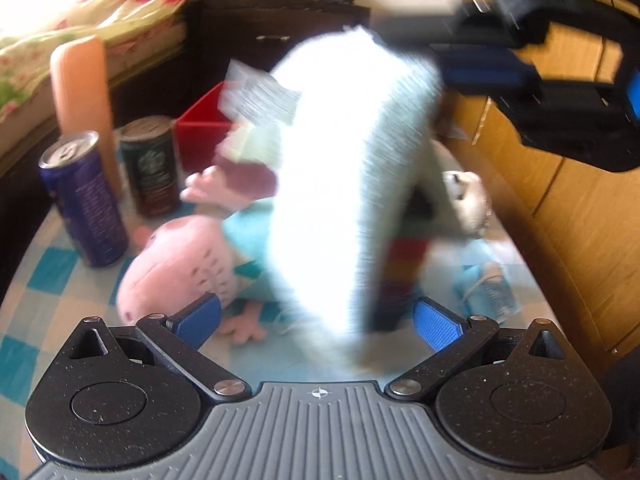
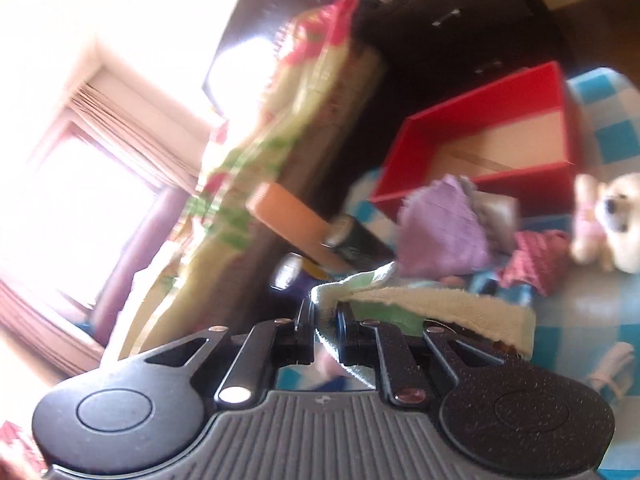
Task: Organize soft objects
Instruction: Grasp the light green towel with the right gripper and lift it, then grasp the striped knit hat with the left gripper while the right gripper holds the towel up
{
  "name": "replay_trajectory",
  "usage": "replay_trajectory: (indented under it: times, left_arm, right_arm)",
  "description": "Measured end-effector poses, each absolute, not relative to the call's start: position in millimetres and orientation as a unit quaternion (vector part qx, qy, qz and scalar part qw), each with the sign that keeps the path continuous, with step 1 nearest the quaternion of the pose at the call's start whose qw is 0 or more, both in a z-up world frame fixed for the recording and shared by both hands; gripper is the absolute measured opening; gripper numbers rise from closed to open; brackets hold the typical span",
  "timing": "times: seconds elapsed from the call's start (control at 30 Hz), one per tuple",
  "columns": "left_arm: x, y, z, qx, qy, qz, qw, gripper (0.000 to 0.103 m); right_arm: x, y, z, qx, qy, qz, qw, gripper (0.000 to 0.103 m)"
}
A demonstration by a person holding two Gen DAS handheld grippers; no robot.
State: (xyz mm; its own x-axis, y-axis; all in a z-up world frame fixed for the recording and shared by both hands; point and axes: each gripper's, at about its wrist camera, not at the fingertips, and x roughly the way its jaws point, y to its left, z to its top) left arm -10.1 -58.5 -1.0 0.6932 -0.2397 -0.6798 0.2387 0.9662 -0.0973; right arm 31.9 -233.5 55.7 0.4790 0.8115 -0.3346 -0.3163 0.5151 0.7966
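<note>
A pale, fluffy towel (image 1: 348,184) hangs blurred in mid-air over the checked table. Its top edge is pinched by my right gripper (image 1: 452,64), which reaches in from the upper right. In the right wrist view that gripper (image 2: 324,320) is shut on a fold of the towel (image 2: 440,312), which drapes off to the right. My left gripper (image 1: 316,320) is open just in front of the hanging towel, with nothing between its blue pads (image 1: 196,320). Behind the towel lie a pink pig plush (image 1: 180,268), a white dog plush (image 1: 468,196) and a purple cloth (image 2: 440,228).
An open red box (image 2: 480,120) stands at the back of the table (image 1: 40,280). Two drink cans (image 1: 88,200) and an orange cylinder (image 1: 84,92) stand at the left. A wooden cabinet (image 1: 560,200) runs along the right, and a bed with a floral cover (image 1: 100,12) lies to the left.
</note>
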Motion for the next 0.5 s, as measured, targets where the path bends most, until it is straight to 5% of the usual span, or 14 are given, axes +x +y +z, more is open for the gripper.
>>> replay_trajectory:
  times: [0.4, 0.5]
  left_arm:
    - [-20, -77, -14, 0.083, 0.342, -0.109, 0.930, 0.097]
    - [-22, -82, -15, 0.097, 0.340, -0.115, 0.928, 0.097]
  right_arm:
    - [44, -253, 47, 0.466, 0.349, 0.403, 0.706, 0.000]
    - [45, -248, 51, 0.374, 0.359, 0.339, 0.785, 0.000]
